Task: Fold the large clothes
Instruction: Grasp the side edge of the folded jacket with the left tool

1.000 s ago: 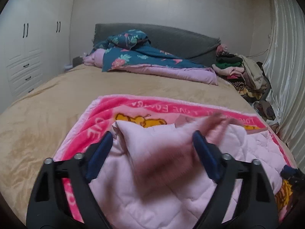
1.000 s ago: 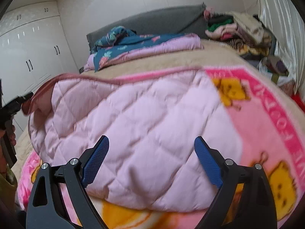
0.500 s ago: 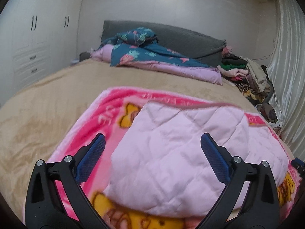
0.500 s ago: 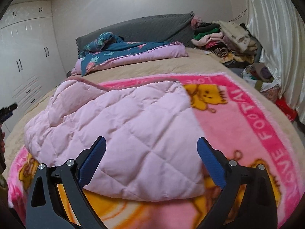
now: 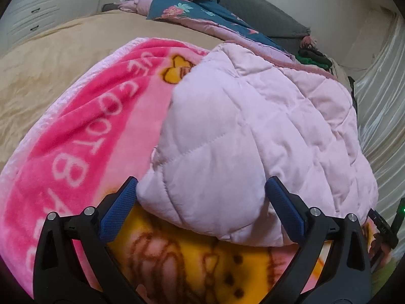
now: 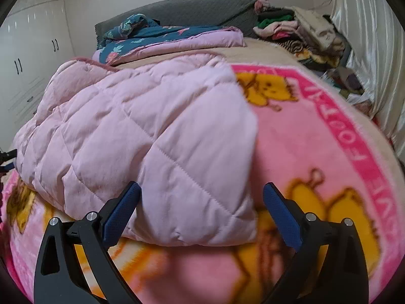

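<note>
I see pale pink quilted padded jacket (image 5: 253, 131) straight ahead, lying crosswise | left gripper (image 5: 202, 202) spread, nearest its hem corner | right gripper (image 6: 202, 202) spread, empty, jaws just narrowed slightly

pale pink quilted jacket (image 5: 253, 139), pink cartoon blanket (image 5: 83, 131)

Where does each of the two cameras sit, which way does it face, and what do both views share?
Left wrist: on the left gripper, jaws open, looking down onto the near left corner of the pink quilted garment.
Right wrist: on the right gripper, jaws open, looking down onto the garment's near right corner.
Shared: the garment, the pink cartoon blanket, the teal floral quilt, the grey headboard.
</note>
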The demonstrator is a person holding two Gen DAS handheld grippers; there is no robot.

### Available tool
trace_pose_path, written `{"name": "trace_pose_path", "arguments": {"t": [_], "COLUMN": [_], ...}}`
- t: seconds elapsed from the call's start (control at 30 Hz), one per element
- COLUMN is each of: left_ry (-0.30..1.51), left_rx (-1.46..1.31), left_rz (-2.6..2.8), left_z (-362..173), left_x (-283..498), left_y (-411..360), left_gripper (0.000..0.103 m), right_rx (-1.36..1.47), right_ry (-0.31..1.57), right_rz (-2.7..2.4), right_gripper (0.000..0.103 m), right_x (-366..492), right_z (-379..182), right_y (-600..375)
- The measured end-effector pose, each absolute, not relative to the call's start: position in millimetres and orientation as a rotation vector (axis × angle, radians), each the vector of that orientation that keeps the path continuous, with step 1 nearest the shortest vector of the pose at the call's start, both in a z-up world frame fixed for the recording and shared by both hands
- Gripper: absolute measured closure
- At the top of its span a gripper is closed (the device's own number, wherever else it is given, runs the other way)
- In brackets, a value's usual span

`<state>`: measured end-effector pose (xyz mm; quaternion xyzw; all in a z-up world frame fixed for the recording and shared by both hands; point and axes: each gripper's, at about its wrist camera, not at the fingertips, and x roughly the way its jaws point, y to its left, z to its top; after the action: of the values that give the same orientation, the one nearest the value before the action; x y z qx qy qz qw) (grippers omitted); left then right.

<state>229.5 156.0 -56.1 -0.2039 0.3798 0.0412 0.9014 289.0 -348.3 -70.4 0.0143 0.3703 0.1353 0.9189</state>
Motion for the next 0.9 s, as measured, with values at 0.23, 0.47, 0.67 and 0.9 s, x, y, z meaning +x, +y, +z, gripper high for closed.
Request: {"name": "trace_pose_path", "arguments": {"t": [0.23,0.47,0.67,0.9], "left_ry": [0.703,0.619,0.659,0.701], "left_rx": [-0.297,-0.319,-0.262,-0.269], "left_rz": [0.138,0.205,0.277,0.271], "left_z": [-24,9,-10,-29], "left_x": [239,275,300,302], "left_y": [128,129,121,131], "left_gripper": [0.075,0.075,0.075,0.068], "right_rx": [0.046,0.095,0.124,0.102], "right_ry": [0.641,0.583,0.682,0.714], "right_rz": [0.261,0.178,0.125,0.1], "right_gripper": [0.083,0.084,0.084,0.084], "right_x": [291,337,370,385], "right_z": [-44,-14,-43,-60], "right_y": [-333,-329,-328,-321]}}
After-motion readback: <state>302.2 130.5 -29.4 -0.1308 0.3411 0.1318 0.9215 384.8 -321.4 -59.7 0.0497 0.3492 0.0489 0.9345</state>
